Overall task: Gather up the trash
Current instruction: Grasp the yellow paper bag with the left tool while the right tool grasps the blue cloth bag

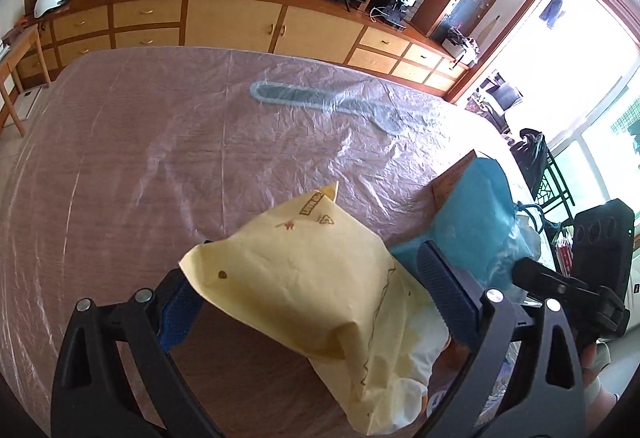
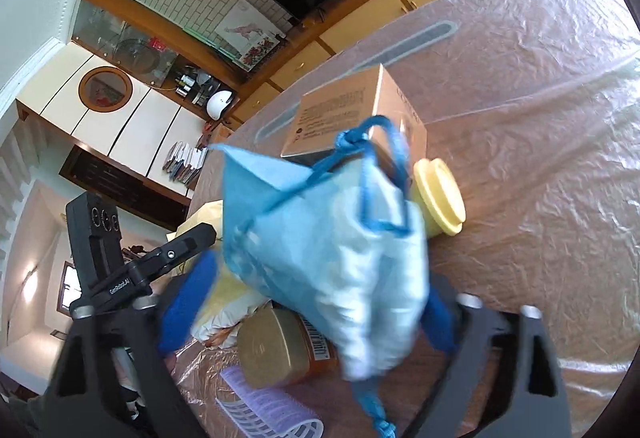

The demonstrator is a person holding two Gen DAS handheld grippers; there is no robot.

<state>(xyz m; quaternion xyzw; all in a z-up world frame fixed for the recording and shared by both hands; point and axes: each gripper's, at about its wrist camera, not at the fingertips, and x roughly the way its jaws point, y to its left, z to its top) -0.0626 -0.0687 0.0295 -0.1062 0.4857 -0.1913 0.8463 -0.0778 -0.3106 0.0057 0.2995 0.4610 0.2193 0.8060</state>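
A crumpled yellow paper bag (image 1: 304, 286) with brown stains is raised off the table between the blue pads of my left gripper (image 1: 312, 262), which is shut on it. Just to its right stands a blue plastic drawstring bag (image 1: 472, 213), stuffed with white waste. In the right wrist view this blue bag (image 2: 332, 238), blurred, fills the gap of my right gripper (image 2: 320, 274). The right pad (image 2: 438, 318) lies against the bag's side. The left pad (image 2: 188, 302) stops just short of it, with yellow paper (image 2: 230, 298) in the gap.
A cardboard box (image 2: 360, 109) stands behind the blue bag, a yellow lidded cup (image 2: 438, 197) to its right. A gold-lidded jar (image 2: 272, 350) and a white ribbed roller (image 2: 264, 414) lie beneath the right gripper. Crinkled clear plastic covers the table (image 1: 160, 157). Cabinets line the far wall.
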